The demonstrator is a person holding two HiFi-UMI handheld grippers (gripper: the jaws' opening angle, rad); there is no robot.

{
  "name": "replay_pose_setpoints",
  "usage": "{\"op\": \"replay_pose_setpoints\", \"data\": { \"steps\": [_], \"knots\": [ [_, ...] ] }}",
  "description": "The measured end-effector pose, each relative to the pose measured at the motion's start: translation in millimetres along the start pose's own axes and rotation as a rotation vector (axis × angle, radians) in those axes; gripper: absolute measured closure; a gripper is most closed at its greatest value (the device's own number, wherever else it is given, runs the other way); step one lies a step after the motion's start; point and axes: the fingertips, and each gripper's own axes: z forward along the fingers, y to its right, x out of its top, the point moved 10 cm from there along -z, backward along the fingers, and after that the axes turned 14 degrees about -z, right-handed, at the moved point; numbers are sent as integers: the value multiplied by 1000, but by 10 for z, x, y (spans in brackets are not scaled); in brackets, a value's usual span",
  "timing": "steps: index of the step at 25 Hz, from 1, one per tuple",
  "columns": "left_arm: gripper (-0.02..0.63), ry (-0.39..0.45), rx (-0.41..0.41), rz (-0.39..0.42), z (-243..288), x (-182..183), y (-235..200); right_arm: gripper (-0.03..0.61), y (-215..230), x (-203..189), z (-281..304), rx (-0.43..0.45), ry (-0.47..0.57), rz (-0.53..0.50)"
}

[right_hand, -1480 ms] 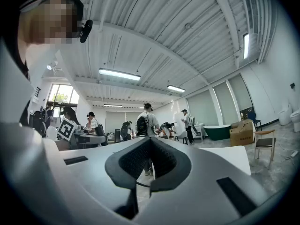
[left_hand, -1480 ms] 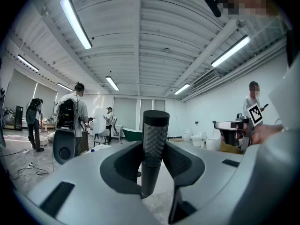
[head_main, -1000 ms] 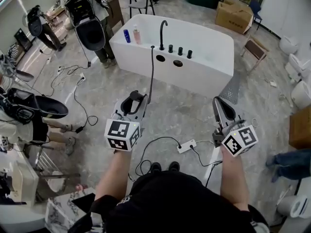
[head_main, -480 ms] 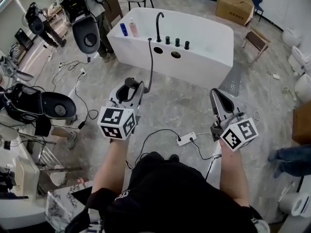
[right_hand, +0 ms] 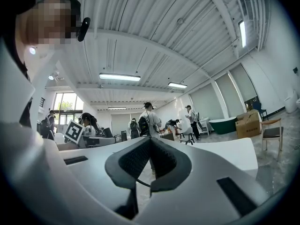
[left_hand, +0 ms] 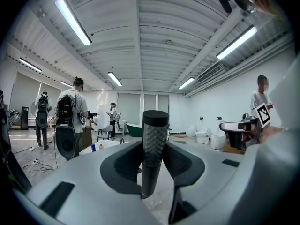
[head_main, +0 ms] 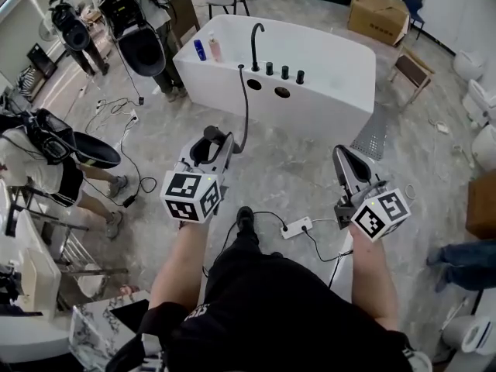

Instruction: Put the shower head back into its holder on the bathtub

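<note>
My left gripper [head_main: 214,149] is shut on the black shower head [head_main: 210,135], which stands upright between its jaws. In the left gripper view the textured handle [left_hand: 155,134] fills the gap between the pads of that gripper [left_hand: 155,167]. Its black hose [head_main: 245,108] runs up to the white bathtub [head_main: 335,108]. Two round holes [head_main: 254,84] sit in the tub's rim beside a black faucet [head_main: 254,46] and three knobs [head_main: 284,72]. My right gripper [head_main: 342,158] is shut and empty, lower right of the tub, and its pads meet in the right gripper view [right_hand: 150,147].
A white power strip [head_main: 297,227] with black cables lies on the grey floor near my feet. Two bottles [head_main: 208,49] stand on the tub's left rim. People with backpacks [head_main: 139,29] stand at the left. A cardboard box [head_main: 374,15] and a wooden stool [head_main: 409,71] are behind the tub.
Both grippers have drifted a little toward the tub, the left still holding the shower head. One of my feet has stepped forward. A bent-over person at the left has come closer.
</note>
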Motion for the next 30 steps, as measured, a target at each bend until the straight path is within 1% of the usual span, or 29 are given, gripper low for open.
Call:
{"op": "replay_pose_setpoints", "data": {
  "steps": [4, 8, 13, 20, 24, 27, 30],
  "knots": [
    [466, 22, -6, 3, 222, 69, -218, 565, 150, -47, 282, 12, -5, -8],
    [466, 31, -11, -3, 504, 184, -582, 565, 287, -108, 712, 6, -23, 2],
    [466, 23, -18, -7, 971, 352, -1109, 565, 489, -157, 1434, 3, -51, 25],
    [466, -2, -30, -24, 1563, 584, -1883, 565, 608, -279, 2455, 21, -87, 52],
    [467, 3, -34, -37, 1762, 714, -2271, 565, 654, -281, 2904, 21, -88, 53],
    [466, 11, -34, -36, 1840, 825, -2554, 565, 631, -193, 3233, 3, -102, 34],
    [466, 9, -35, -30, 1898, 889, -2776, 565, 613, -232, 3483, 3, -106, 29]
  ]
}}
